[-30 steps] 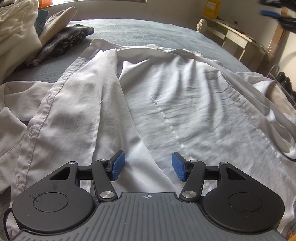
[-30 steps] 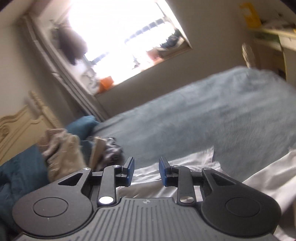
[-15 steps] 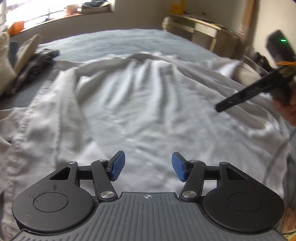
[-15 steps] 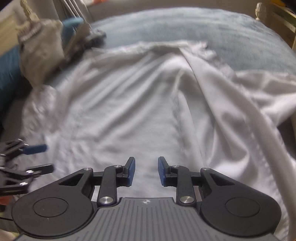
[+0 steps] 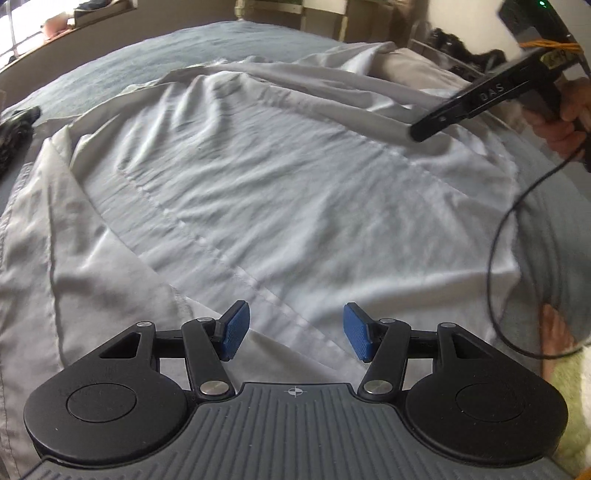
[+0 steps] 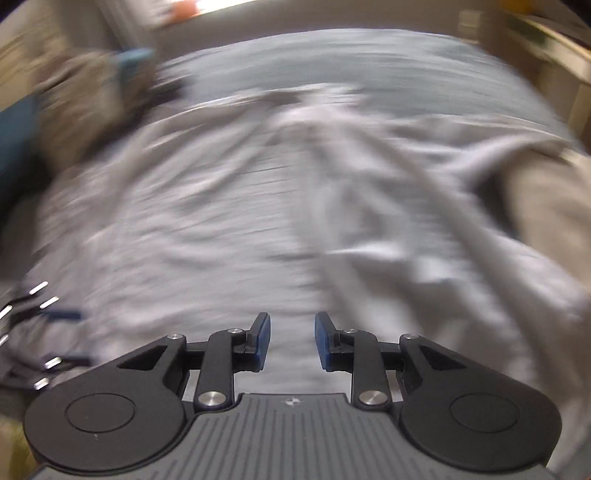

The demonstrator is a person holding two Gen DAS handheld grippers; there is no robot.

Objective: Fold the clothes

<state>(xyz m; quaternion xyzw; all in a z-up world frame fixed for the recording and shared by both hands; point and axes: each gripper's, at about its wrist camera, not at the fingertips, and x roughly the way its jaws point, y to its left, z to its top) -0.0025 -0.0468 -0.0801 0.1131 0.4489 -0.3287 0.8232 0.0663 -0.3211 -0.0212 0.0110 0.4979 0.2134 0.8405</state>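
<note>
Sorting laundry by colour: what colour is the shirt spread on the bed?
White; the shirt shows best in the left wrist view.

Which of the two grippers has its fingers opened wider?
The left gripper: its blue pads stand clearly farther apart than those of the right gripper.

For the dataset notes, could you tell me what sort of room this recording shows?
Most likely a bedroom: a white shirt lies spread over a bed with a grey-blue cover, a windowsill behind it, and wooden shelving along the wall.
</note>
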